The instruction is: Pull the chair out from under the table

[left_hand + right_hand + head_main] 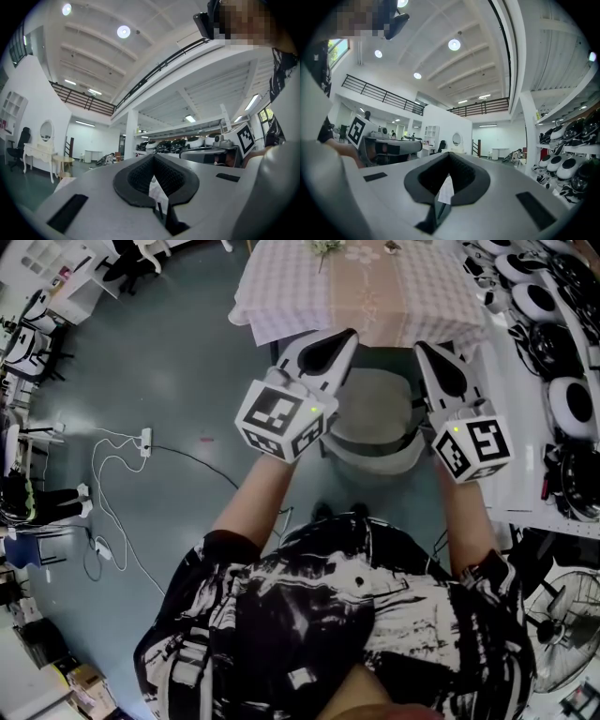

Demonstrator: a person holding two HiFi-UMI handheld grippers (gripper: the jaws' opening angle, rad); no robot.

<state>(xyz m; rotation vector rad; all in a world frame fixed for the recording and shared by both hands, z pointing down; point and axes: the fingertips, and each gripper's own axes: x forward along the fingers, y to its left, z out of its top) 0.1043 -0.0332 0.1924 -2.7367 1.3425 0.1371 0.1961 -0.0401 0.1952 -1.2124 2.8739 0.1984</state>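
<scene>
A grey round chair (375, 409) stands partly under the table (366, 292), which wears a checked cloth; its curved back rim (370, 454) faces me. In the head view my left gripper (349, 337) hovers over the chair's left side and my right gripper (421, 349) over its right side, both pointing toward the table. Neither touches the chair. In the left gripper view the left gripper (152, 158) has its jaws shut with nothing between them. The right gripper (449, 154) in its own view is likewise shut and empty.
A bench with white rounded helmets (567, 399) runs along the right, close to the chair. A power strip (145, 440) with white cables lies on the floor at left. A fan (562, 615) stands at lower right. My own legs are just behind the chair.
</scene>
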